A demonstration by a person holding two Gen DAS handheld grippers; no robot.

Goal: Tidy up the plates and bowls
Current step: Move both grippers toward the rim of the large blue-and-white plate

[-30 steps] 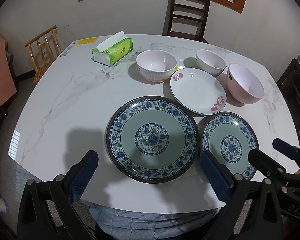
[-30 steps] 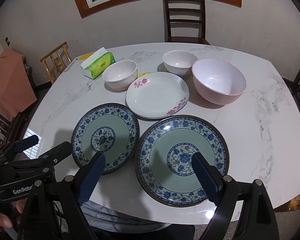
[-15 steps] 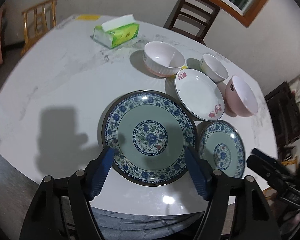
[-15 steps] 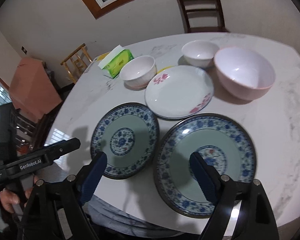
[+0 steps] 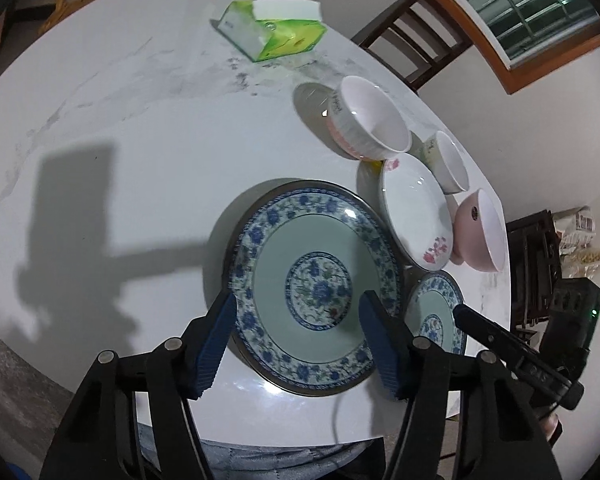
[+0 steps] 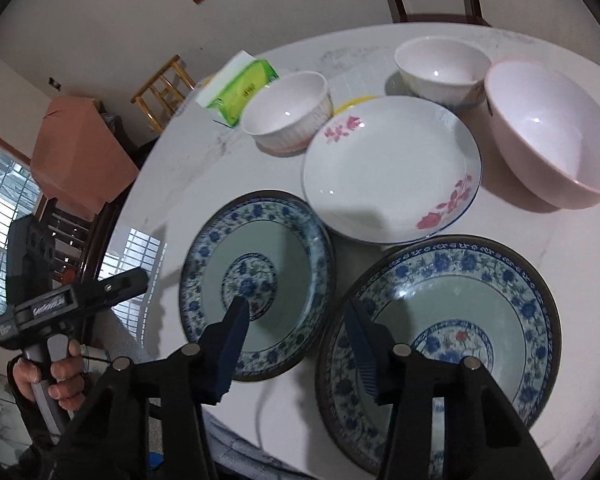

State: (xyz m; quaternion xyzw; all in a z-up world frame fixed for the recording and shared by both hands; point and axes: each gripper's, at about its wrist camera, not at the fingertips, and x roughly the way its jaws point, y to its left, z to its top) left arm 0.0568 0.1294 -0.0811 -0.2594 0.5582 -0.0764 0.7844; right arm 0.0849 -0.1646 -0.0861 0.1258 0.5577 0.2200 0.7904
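Two blue-patterned plates lie at the table's near edge. In the left wrist view the left gripper (image 5: 296, 320) is open and empty above the near half of one (image 5: 312, 280); the other (image 5: 436, 312) lies right of it. In the right wrist view the right gripper (image 6: 296, 324) is open and empty, spanning the gap between the left-hand plate (image 6: 256, 272) and the right-hand plate (image 6: 452, 320). Behind them lie a white flowered plate (image 6: 392, 168), a ribbed white bowl (image 6: 288, 108), a small white bowl (image 6: 440, 64) and a pink bowl (image 6: 548, 132).
A green tissue box (image 5: 272, 32) sits at the far left of the white marble table (image 5: 140, 140). A dark wooden chair (image 5: 412, 48) stands behind the table. A light wooden chair (image 6: 164, 84) and an orange-covered piece of furniture (image 6: 80, 156) stand at the left.
Both grippers have moved forward and lower over the blue plates, and their jaws have narrowed. The right gripper has swung left, toward the gap between the two plates. No dish has moved.
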